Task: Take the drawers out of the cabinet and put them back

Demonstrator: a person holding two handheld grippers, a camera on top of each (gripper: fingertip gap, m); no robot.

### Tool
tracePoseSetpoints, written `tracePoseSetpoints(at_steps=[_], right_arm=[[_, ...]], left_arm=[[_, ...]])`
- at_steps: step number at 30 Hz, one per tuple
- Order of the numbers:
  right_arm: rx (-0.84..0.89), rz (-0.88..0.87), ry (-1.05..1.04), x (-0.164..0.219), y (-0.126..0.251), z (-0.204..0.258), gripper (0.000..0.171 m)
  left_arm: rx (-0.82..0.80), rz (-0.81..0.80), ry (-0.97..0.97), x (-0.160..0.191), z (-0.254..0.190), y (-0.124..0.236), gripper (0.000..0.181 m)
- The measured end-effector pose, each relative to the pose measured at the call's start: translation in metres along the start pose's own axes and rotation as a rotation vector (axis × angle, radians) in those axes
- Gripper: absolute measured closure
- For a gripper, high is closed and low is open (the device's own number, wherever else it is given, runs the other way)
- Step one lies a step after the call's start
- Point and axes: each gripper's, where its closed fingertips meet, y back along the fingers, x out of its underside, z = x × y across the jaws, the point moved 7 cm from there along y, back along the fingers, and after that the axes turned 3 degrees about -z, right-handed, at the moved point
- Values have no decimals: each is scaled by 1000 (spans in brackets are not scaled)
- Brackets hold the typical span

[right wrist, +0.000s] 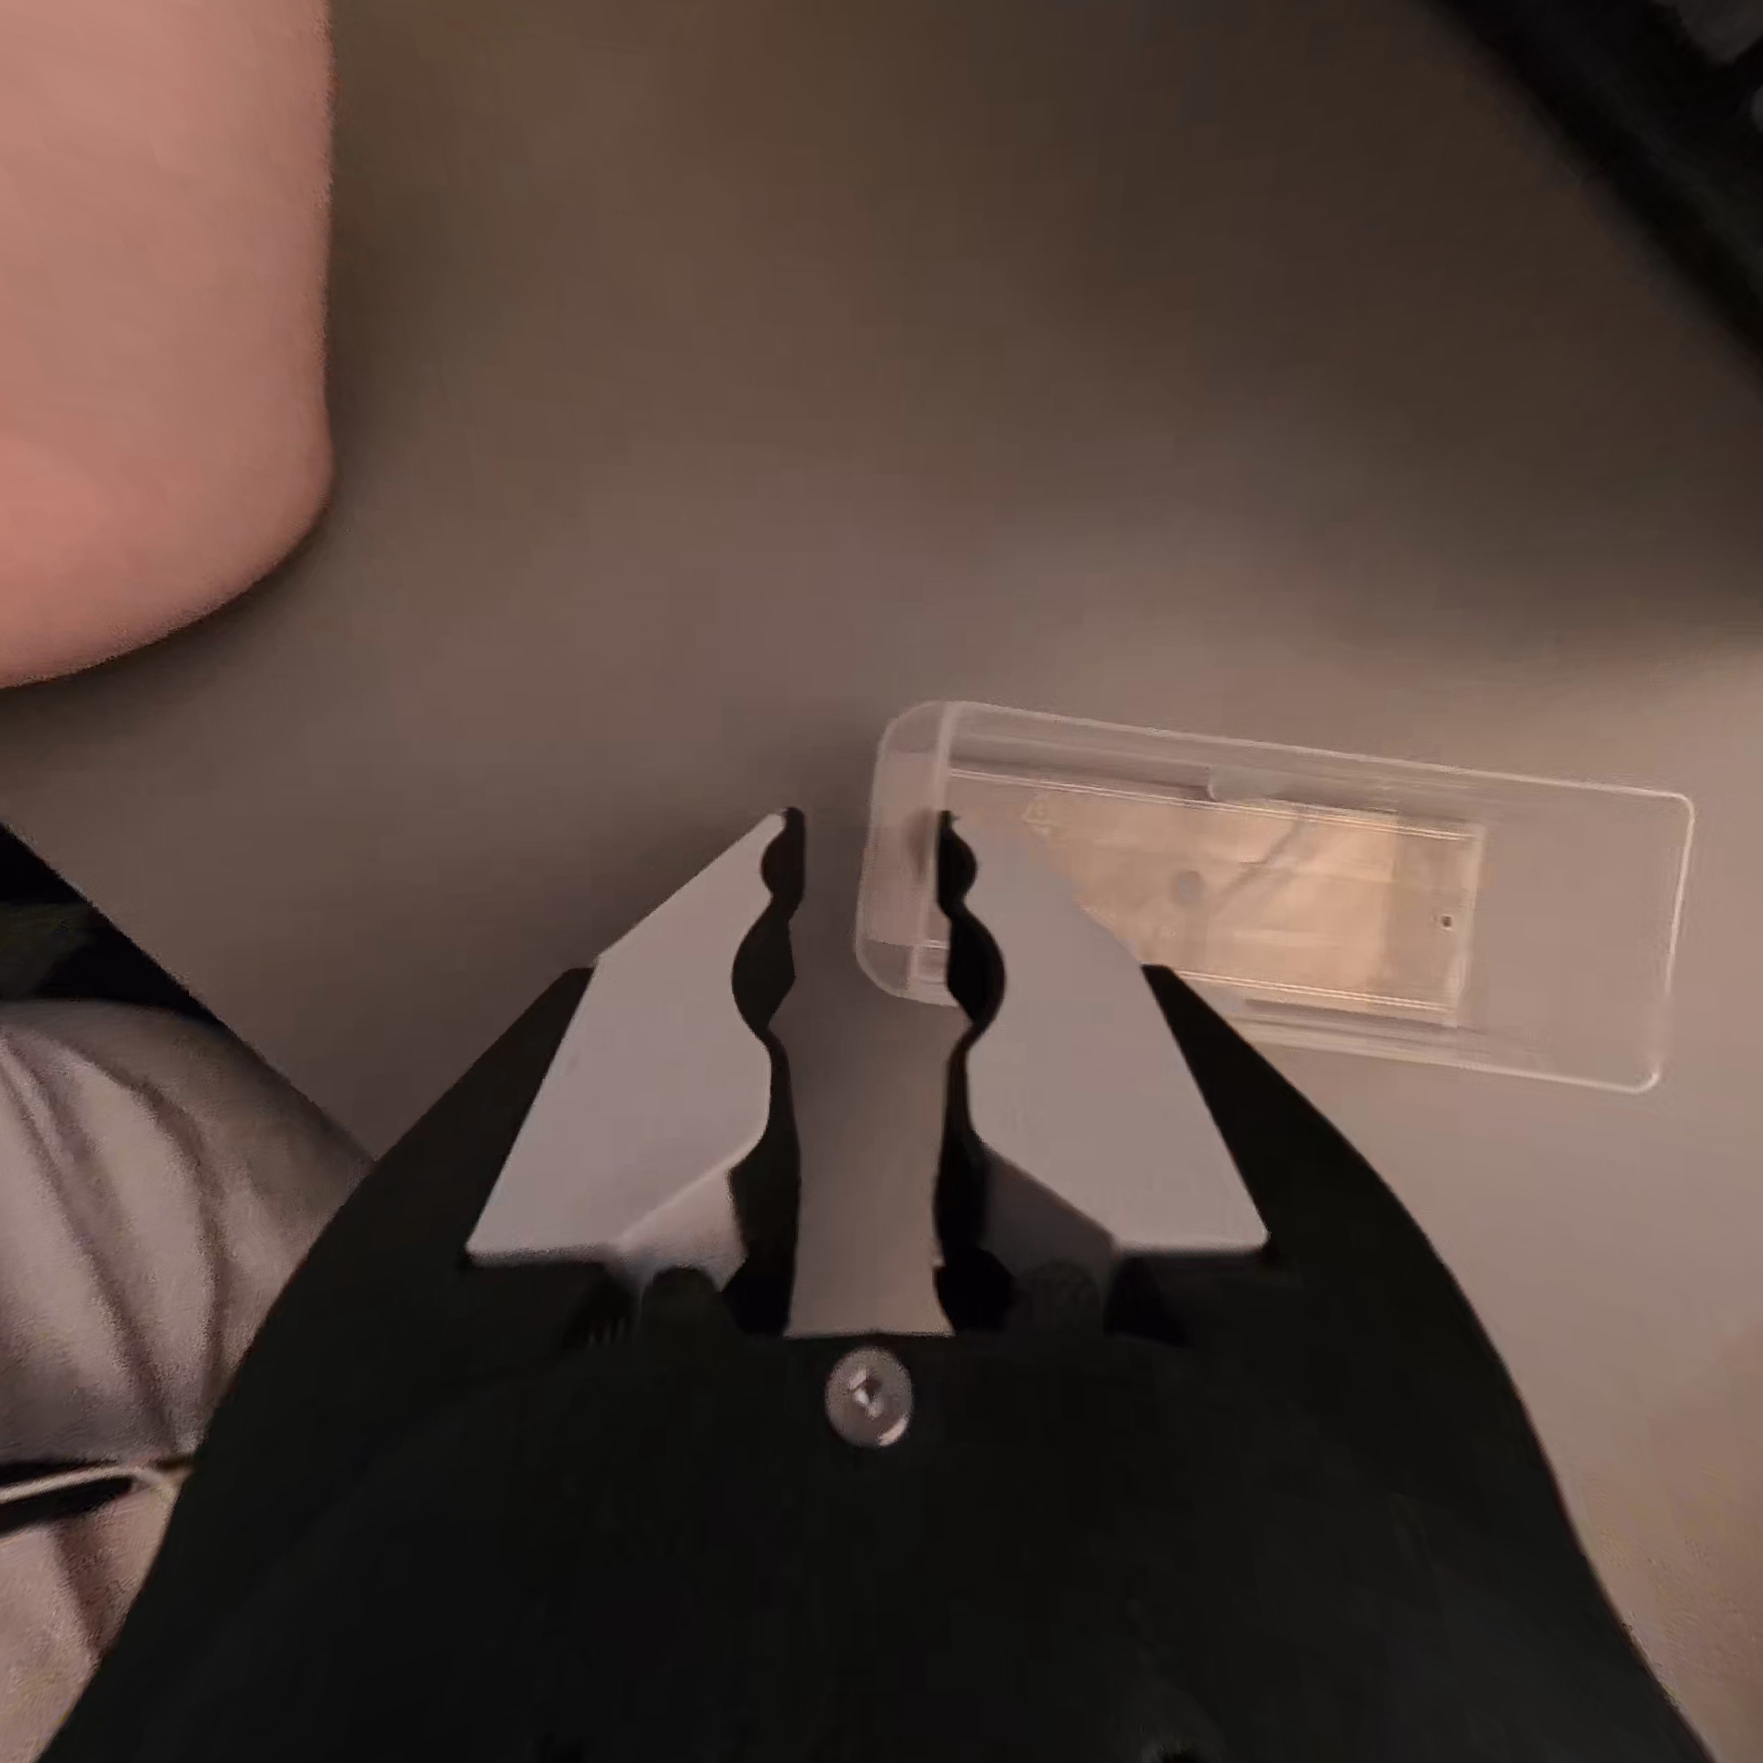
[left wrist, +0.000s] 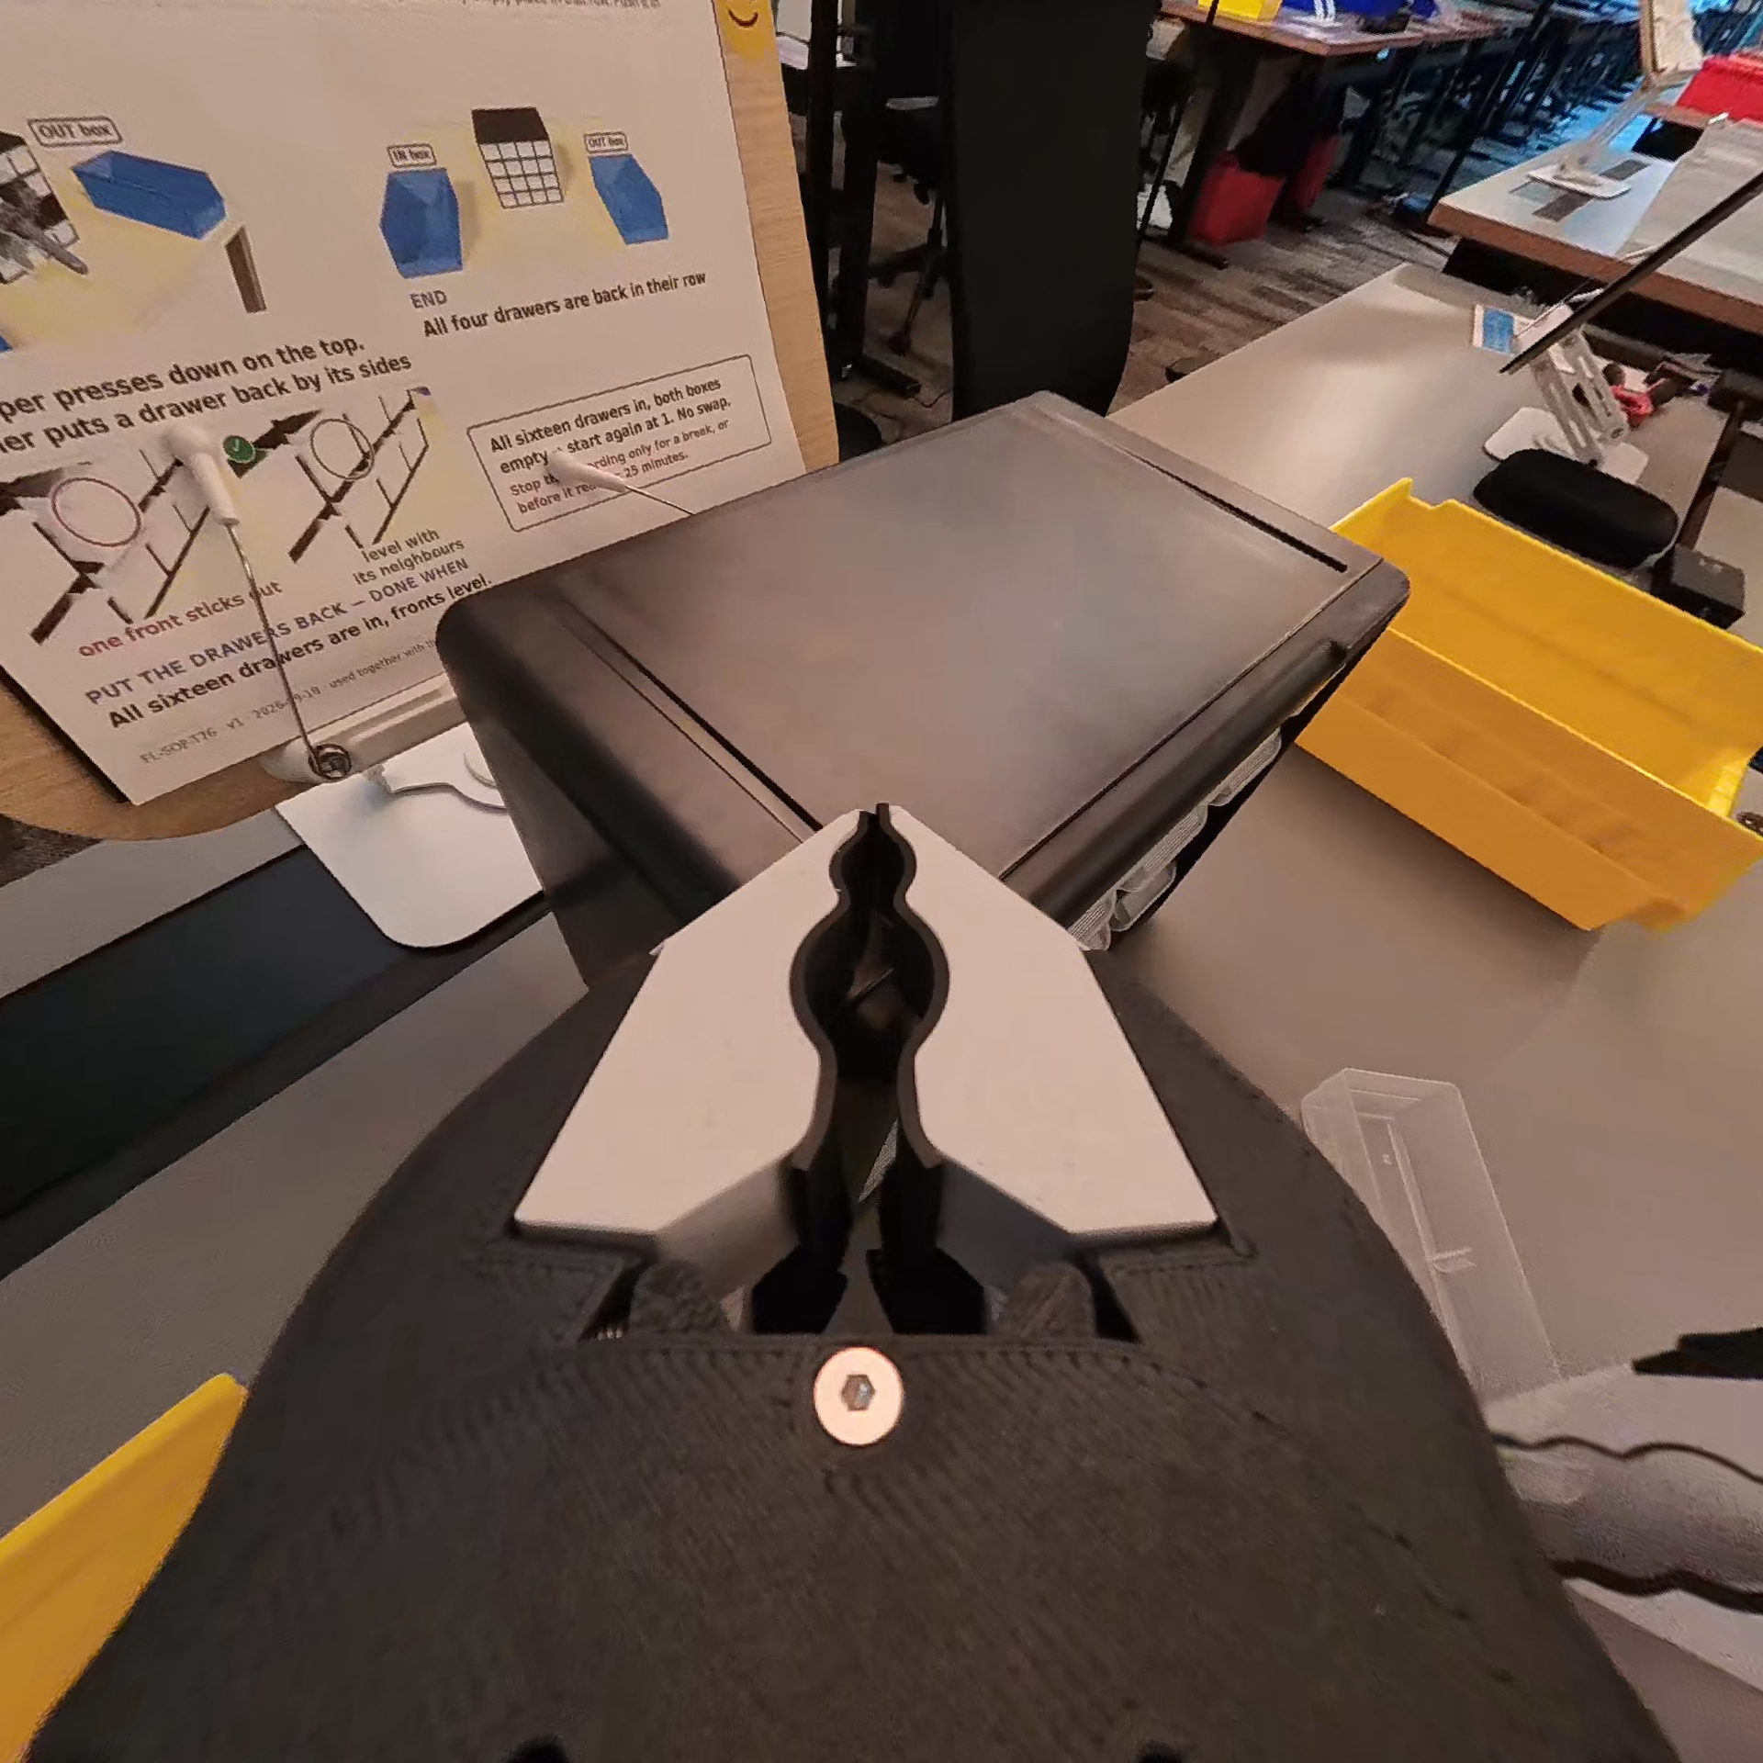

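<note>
Right gripper (right wrist: 868, 830): nearest the lens in the right wrist view. Your jaws stand parted with bare table between them. Nothing is held. The right finger (right wrist: 1040, 1049) overlaps the near end of the clear drawer from above; I can't tell whether it touches.

Left gripper (left wrist: 882, 816): your jaws are pressed together, gripping nothing. The tips sit at the near top edge of the cabinet (left wrist: 954, 611); contact looks likely but isn't certain.

Drawer (right wrist: 1336, 897): clear plastic, lying flat on the grey table (right wrist: 1049, 382), open side up. It is out of the cabinet, in front of it and to your right; the left wrist view shows it low on the right (left wrist: 1402, 1202).

Drawer axis: in the right wrist view the long axis runs left to right across the frame, slightly downhill to the right. The rounded, thicker end at the left looks like the front face; it points toward your fingers. The squarer end points away to the right.

Cabinet: black and upright, seen mostly from above. A few pale drawer fronts (left wrist: 1192, 811) show at its right edge; most of the front is hidden.

Progress: at least one drawer is out. How many slots are empty can't be read.

Yellow bin (left wrist: 1545, 725): behind and right of the cabinet; I see no drawers in it.

Left to do: judging from this, grasp the drawer by its sides, turn it to face its slot, slide it home.
</note>
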Motion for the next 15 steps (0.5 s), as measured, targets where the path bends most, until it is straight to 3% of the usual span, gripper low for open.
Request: tracePoseSetpoints(at_steps=[1, 6, 10, 15], right_arm=[[-15, 26, 30, 1, -1, -1, 157], [-125, 169, 268, 17, 12, -14, 159], [-134, 236, 373, 43, 29, -43, 150], [-69, 173, 255, 52, 49, -64, 131]], left_arm=[[1, 1, -2, 0, 0, 0, 181], [-2, 1, -18, 0, -1, 0, 181], [20, -7, 0, 1, 1, 0, 181], [46, -10, 12, 1, 0, 1, 181]])
